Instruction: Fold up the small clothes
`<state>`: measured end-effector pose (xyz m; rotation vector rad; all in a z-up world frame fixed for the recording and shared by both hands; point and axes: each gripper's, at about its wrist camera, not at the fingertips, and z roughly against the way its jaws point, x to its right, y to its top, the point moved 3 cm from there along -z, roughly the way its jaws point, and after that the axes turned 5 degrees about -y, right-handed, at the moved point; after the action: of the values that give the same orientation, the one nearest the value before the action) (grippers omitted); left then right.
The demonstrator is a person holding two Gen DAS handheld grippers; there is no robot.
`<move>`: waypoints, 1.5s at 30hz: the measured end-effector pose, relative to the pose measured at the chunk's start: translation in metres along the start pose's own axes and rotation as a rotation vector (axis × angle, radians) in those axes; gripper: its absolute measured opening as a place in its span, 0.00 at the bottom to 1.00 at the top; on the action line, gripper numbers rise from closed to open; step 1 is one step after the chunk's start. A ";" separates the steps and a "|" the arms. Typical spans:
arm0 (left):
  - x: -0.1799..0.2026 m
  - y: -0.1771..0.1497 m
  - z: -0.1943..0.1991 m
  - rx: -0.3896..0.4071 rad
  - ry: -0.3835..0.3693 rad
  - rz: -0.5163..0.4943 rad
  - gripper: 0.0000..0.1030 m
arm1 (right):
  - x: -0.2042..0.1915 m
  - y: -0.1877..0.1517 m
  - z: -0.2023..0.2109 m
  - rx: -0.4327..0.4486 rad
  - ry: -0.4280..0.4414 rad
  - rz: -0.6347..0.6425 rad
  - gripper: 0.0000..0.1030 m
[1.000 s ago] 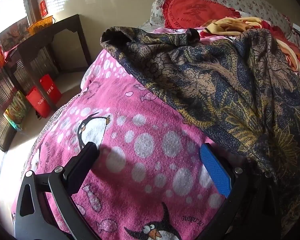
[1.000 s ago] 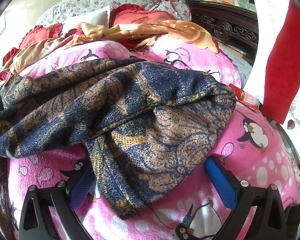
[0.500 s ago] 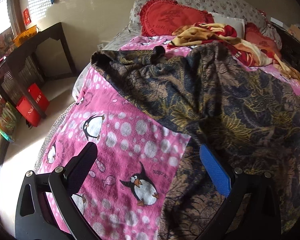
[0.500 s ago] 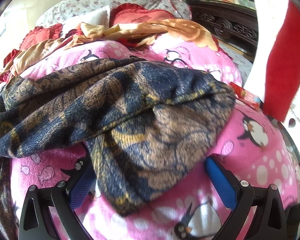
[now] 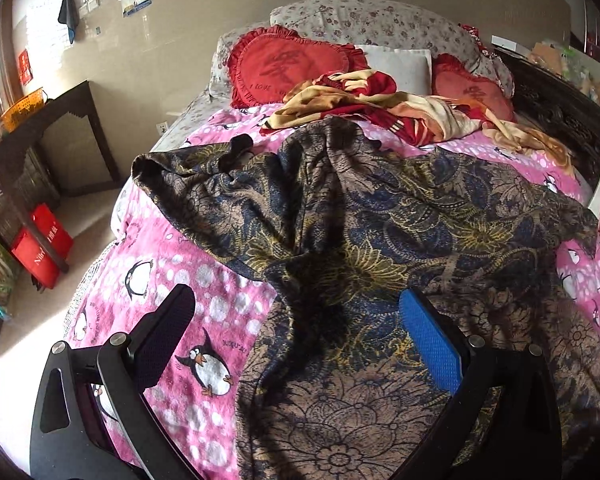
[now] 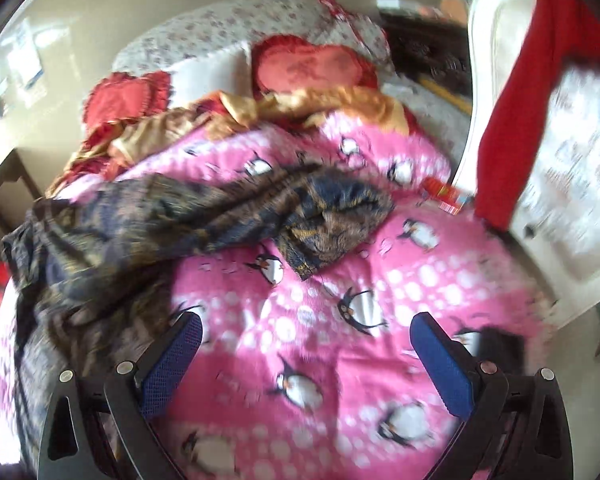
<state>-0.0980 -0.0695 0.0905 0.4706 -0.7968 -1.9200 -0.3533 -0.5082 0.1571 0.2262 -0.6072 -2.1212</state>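
Note:
A dark blue and tan floral garment [image 5: 380, 240] lies spread and rumpled across a pink penguin blanket [image 5: 188, 304] on a bed. My left gripper [image 5: 296, 332] is open above the garment's near edge, with nothing between its fingers. In the right wrist view the same garment [image 6: 220, 216] lies bunched to the left, one end pointing right. My right gripper [image 6: 306, 354] is open over bare pink blanket [image 6: 340, 320], well back from the cloth. That view is blurred by motion.
Red heart cushions [image 5: 292, 64], a white pillow [image 5: 396, 64] and a red and yellow cloth [image 5: 380, 108] lie at the bed's head. A dark side table [image 5: 48, 128] and red bags [image 5: 40, 244] stand left of the bed. A white chair with a red garment [image 6: 516, 92] stands right.
Both grippers have drawn back from the bed, so more of it shows. The right gripper, which had the garment's end between its open fingers, now stands clear of it over the blanket.

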 end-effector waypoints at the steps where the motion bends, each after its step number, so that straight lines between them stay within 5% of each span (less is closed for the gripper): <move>1: 0.003 0.000 0.001 0.001 0.002 -0.005 1.00 | -0.003 0.002 0.020 0.017 0.002 0.025 1.00; 13: 0.006 0.001 0.010 0.008 -0.004 -0.006 1.00 | -0.079 0.031 0.125 0.144 0.124 0.174 1.00; 17: 0.001 -0.001 0.008 -0.012 -0.020 0.021 1.00 | -0.141 0.030 0.108 0.113 0.217 0.195 1.00; 27: -0.011 -0.019 -0.004 -0.078 -0.046 0.080 1.00 | -0.276 0.005 0.043 0.031 0.291 0.329 1.00; 45: -0.017 -0.050 -0.036 -0.185 -0.111 0.153 0.99 | -0.312 0.004 0.000 -0.032 0.227 0.348 1.00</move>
<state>-0.0994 -0.0508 0.0297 0.1867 -0.6971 -1.8675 -0.1678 -0.2579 0.1394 0.3147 -0.4422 -1.7397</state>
